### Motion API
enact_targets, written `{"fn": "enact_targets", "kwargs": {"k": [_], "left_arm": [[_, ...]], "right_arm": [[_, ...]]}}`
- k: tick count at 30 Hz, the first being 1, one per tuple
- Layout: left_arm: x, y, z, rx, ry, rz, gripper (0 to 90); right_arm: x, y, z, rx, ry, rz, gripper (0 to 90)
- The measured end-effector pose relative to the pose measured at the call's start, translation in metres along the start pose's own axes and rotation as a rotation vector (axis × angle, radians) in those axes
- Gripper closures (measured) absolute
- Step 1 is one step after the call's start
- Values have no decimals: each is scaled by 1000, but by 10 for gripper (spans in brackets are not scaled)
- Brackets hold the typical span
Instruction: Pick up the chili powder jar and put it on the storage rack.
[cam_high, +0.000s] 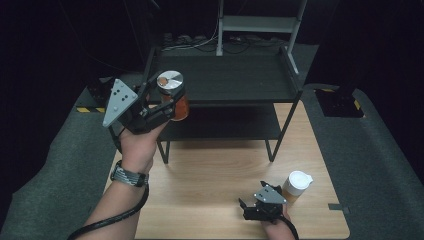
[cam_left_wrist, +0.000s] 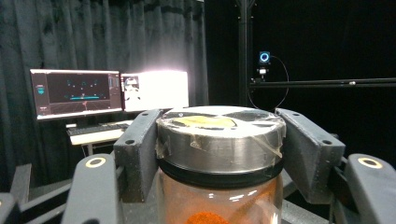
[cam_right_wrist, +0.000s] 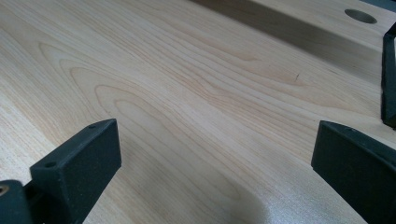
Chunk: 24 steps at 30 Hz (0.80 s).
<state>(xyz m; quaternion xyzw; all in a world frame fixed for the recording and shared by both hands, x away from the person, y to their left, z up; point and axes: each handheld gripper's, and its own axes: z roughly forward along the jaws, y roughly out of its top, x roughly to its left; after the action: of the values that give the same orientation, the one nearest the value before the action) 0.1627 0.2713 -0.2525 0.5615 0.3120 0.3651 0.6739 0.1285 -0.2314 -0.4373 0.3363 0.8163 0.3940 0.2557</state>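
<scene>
Jar (cam_high: 173, 95) of orange powder stands upright, silver lid up, clamped at its neck between the jaws of the left gripper (cam_high: 165, 102), raised beside the black shelf rack (cam_high: 225, 80). One white-lidded cup (cam_high: 296, 186) sits on the table (cam_high: 215, 170) by the right gripper (cam_high: 252, 204), jaws wide apart, holding nothing.
</scene>
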Motion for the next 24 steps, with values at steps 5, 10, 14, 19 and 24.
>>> {"fn": "enact_targets", "kwargs": {"k": [5, 10, 14, 19, 24], "left_arm": [[1, 3, 11, -8, 8, 8, 348], [2, 3, 22, -17, 18, 5, 347], [2, 2, 29, -16, 24, 10, 347], [1, 2, 41, -12, 35, 15, 348], [1, 1, 50, -9, 39, 18, 347]], "right_arm": [[0, 0, 0, 0, 1, -1, 9], [0, 0, 0, 0, 1, -1, 9], [0, 0, 0, -2, 1, 0, 9], [-1, -1, 0, -4, 2, 1, 9], [-1, -1, 0, -3, 3, 2, 9]]}}
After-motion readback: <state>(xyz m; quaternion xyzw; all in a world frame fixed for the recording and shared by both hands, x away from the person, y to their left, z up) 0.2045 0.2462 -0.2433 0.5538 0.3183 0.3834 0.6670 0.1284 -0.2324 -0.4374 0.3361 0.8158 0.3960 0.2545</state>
